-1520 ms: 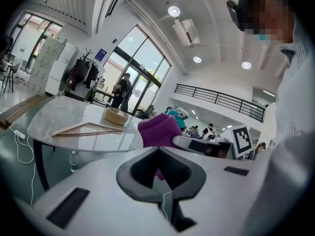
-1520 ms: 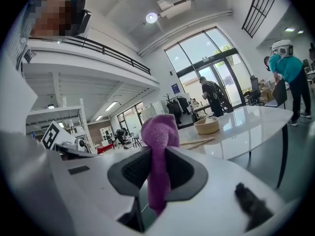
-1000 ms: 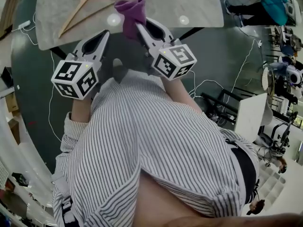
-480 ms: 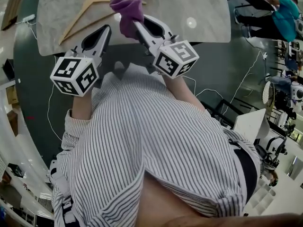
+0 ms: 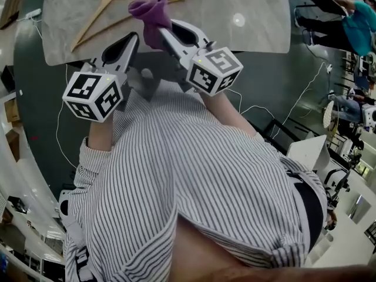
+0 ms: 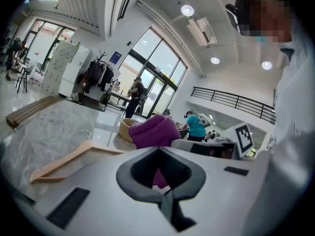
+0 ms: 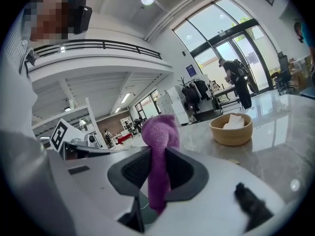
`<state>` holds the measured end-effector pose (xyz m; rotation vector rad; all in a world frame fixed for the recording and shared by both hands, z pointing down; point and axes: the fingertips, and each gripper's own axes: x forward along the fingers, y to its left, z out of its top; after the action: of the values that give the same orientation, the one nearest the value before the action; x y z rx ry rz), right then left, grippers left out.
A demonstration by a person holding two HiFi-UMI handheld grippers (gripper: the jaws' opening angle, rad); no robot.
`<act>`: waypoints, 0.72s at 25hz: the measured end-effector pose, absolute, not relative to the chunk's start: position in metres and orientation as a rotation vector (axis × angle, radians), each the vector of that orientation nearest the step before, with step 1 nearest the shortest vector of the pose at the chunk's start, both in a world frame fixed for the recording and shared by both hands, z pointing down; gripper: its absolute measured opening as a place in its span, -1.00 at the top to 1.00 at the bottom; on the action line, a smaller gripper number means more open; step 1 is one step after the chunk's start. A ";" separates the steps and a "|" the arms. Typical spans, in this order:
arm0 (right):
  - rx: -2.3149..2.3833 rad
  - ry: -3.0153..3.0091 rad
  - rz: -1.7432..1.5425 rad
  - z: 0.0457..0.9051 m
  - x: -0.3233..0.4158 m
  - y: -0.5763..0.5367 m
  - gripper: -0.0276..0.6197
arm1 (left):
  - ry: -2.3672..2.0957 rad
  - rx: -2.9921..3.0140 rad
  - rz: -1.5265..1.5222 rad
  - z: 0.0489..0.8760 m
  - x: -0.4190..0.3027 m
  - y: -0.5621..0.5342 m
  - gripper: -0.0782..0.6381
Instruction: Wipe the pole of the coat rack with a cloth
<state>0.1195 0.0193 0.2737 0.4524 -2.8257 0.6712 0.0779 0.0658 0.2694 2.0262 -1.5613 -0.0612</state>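
A purple cloth (image 5: 151,12) stands bunched above the fingertips of my right gripper (image 5: 160,31), which is shut on it. In the right gripper view the cloth (image 7: 160,132) is pinched at the jaw tips (image 7: 157,155) and a strip hangs down between the jaws. My left gripper (image 5: 130,39) is close beside it on the left, shut with nothing held. Through its jaws (image 6: 157,150) the cloth (image 6: 152,132) shows just beyond. Both are held in front of the person's striped shirt, at the table's near edge. No coat rack pole is near the grippers.
A marble table (image 5: 247,4) lies ahead with a wooden hanger (image 5: 100,13) on its left part and a tan bowl (image 7: 231,129) farther back. Cables run over the dark floor (image 5: 276,69). A distant rack with dark garments (image 7: 194,90) stands by the windows, with people around.
The right gripper and the cloth have drifted slightly left and farther over the table edge. The left gripper holds about the same place. Both jaws stay as they were.
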 end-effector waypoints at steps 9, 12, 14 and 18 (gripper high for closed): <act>0.537 -2.789 0.720 0.291 0.084 -0.020 0.66 | -1.495 2.022 -0.020 0.287 0.036 0.032 0.75; 0.574 -2.788 0.732 0.289 0.068 -0.033 0.66 | -1.482 2.020 -0.015 0.286 0.013 0.019 0.75; 0.600 -2.787 0.740 0.289 0.055 -0.041 0.66 | -1.466 2.025 -0.013 0.286 -0.002 0.012 0.75; 0.652 -2.780 0.753 0.295 0.021 -0.058 0.66 | -1.423 2.051 0.019 0.294 -0.033 -0.002 0.75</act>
<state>0.0207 -0.0580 0.2952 0.6523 -2.7795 0.7535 -0.0329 -0.0023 0.2937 2.0510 -1.4232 0.0188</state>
